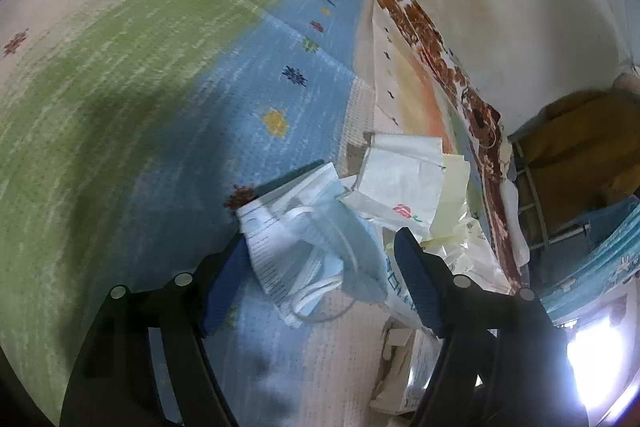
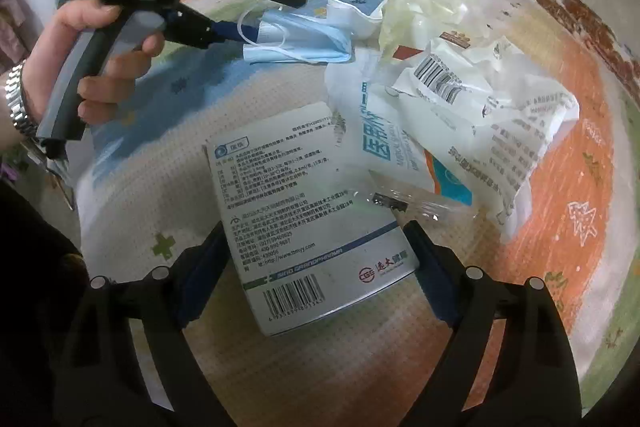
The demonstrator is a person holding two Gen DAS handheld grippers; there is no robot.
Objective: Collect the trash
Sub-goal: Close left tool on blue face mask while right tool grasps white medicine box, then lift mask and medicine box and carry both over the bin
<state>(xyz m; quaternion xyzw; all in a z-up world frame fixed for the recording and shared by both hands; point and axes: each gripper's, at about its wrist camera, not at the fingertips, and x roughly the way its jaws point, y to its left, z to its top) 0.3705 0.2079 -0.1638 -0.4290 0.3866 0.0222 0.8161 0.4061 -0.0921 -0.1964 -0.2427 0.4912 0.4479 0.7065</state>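
A crumpled blue and white face mask (image 1: 304, 239) lies on the patterned mat. My left gripper (image 1: 320, 237) stands open around it, one blue pad at each side, neither clearly pressing. In the right wrist view the left gripper (image 2: 280, 15), held in a person's hand (image 2: 80, 67), reaches the same mask (image 2: 304, 41). A white medicine box (image 2: 304, 227) with barcodes lies flat on the mat. My right gripper (image 2: 316, 225) is open, pointing down over it, its pads straddling the box's near end.
More trash is piled beside the mask: white printed packets (image 2: 480, 115), a clear plastic wrapper (image 2: 416, 199), yellowish plastic (image 2: 424, 7) and paper with a rose print (image 1: 404, 183). The colourful mat (image 1: 140, 67) stretches left. A wall (image 1: 520, 7) and furniture (image 1: 580, 155) stand to the right.
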